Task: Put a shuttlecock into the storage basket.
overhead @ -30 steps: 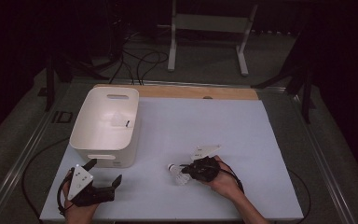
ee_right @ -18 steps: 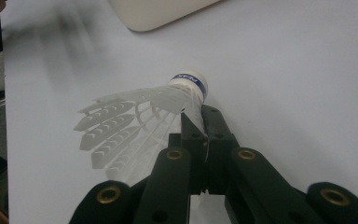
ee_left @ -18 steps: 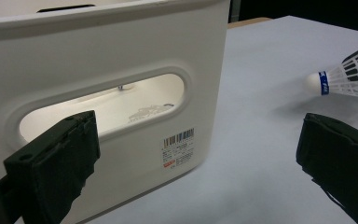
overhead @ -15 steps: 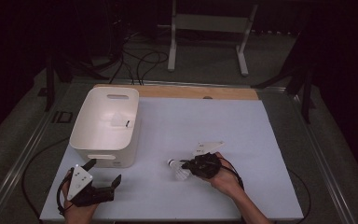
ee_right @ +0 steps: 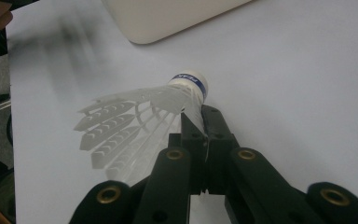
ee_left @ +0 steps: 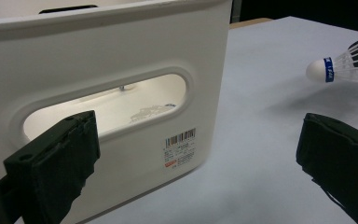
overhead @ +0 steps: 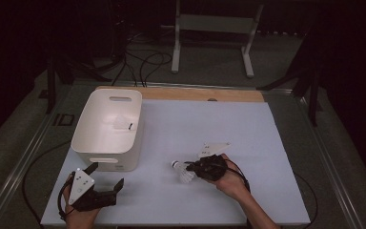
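A: Right gripper (overhead: 194, 169) sits over the white table (overhead: 267, 143), lifted a little, with a shuttlecock (overhead: 181, 171) in its jaws. Why pinch it at the skirt?

B: Judging from the right gripper view, the jaws are closed nearly flat together on a thin edge of the feathered skirt, just behind the cork. That leaves the cork (ee_right: 191, 81) with its blue band free and pointing ahead, toward the white bin (overhead: 109, 129). A light thing like this needs only a thin nip, and a cork-first hold would let it drop cleanly.

A: Where is the shuttlecock against the bin?

B: Near the bin's front right corner but apart from it, out over bare table. In the left gripper view it hangs at the upper right, cork (ee_left: 320, 70) toward the bin.

A: And the left gripper (overhead: 106, 186)?

B: Down at the near left corner of the table, just in front of the bin. Jaws spread wide, nothing between them, touching nothing. They frame the bin's handle slot (ee_left: 107, 105) and barcode label (ee_left: 181, 147) (something small and pale lies inside the bin, too faint to name).

A: Why parked there?

B: My guess: out of the right hand's path, close enough to steady the bin.
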`<state>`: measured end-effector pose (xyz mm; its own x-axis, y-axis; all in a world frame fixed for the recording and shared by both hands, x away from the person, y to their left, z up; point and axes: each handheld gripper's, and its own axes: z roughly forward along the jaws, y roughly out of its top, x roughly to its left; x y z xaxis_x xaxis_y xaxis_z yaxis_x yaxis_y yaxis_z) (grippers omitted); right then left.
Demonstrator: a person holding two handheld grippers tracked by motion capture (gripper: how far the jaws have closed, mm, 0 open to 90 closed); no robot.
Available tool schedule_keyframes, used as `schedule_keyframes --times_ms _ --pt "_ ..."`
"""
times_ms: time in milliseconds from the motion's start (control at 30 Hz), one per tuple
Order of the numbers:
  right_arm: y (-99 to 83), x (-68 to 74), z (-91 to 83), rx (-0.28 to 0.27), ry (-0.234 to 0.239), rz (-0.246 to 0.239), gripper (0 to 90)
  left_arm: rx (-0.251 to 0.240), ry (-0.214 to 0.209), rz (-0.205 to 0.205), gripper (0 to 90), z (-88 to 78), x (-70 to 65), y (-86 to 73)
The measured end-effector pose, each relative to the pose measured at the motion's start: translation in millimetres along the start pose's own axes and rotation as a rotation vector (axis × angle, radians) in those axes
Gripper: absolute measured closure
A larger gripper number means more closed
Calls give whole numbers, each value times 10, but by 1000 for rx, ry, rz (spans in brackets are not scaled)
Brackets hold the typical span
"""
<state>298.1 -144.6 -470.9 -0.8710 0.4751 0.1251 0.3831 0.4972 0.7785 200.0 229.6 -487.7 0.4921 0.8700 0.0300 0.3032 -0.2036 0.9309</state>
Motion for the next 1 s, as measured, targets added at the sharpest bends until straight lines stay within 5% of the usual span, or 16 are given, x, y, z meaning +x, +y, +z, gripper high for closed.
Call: schedule_keyframes --times_ms 1000 --pt "151 -24 -148 -26 -43 -12 893 -1 1 0 0 1 -1 0"
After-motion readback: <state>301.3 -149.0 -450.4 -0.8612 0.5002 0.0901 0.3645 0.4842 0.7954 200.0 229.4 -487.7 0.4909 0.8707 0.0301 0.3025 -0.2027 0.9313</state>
